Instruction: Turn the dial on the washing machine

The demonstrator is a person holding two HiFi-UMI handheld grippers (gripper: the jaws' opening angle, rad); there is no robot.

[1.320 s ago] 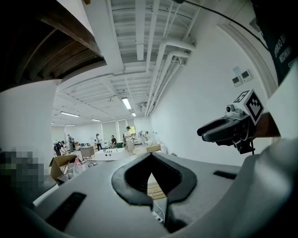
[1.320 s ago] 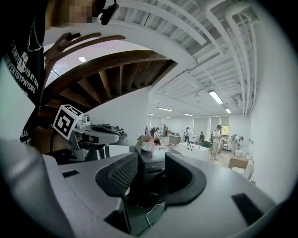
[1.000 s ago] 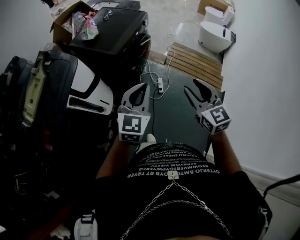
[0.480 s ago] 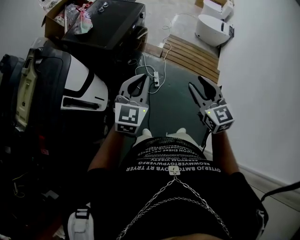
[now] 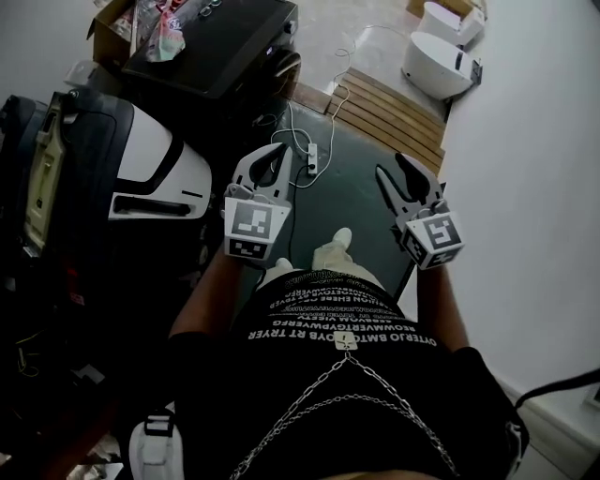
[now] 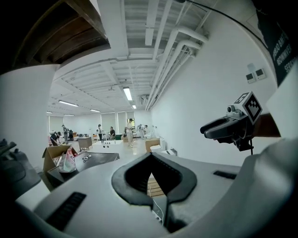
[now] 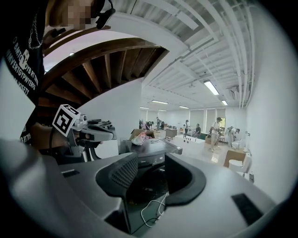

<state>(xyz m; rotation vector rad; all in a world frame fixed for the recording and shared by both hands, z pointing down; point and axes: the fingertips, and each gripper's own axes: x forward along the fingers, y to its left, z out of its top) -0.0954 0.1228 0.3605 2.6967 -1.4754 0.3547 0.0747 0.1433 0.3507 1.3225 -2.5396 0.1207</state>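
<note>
- The left gripper [image 6: 151,158] has its fingers [image 6: 128,179] pressed together at the tips and pinches nothing. Only floor shows through the loop that the curved pads leave behind the tips.
- The right gripper [image 7: 151,158] has its fingers [image 7: 118,174] spread, and nothing is caught between them.
- Both point forward and slightly down, side by side and apart, out in front of the person's black shirt [image 5: 347,375].
- Just past the left fingertips and below them, a white power strip [image 5: 312,161] and its cable lie on the dark green floor [image 5: 361,220]. A light shoe [image 5: 336,246] shows nearer, between the two grippers.
- Beyond the right fingertips lies a wooden slatted panel [image 5: 394,112]. Further on are white rounded fixtures [image 5: 439,64] by the white wall [image 5: 534,187].
- The washing machine [image 5: 220,47], apparently the black box-shaped appliance, stands well ahead of the fingers and left of the left pair, and neither pair touches it. In the right gripper view it shows through the gap between the spread fingers. Its dial cannot be made out.
- Left of the machine sits a cardboard box [image 5: 117,28] holding a pink bag [image 5: 161,39]. Closer in, to the left of the left fingers, is a white-and-dark appliance [image 5: 150,169].
</note>
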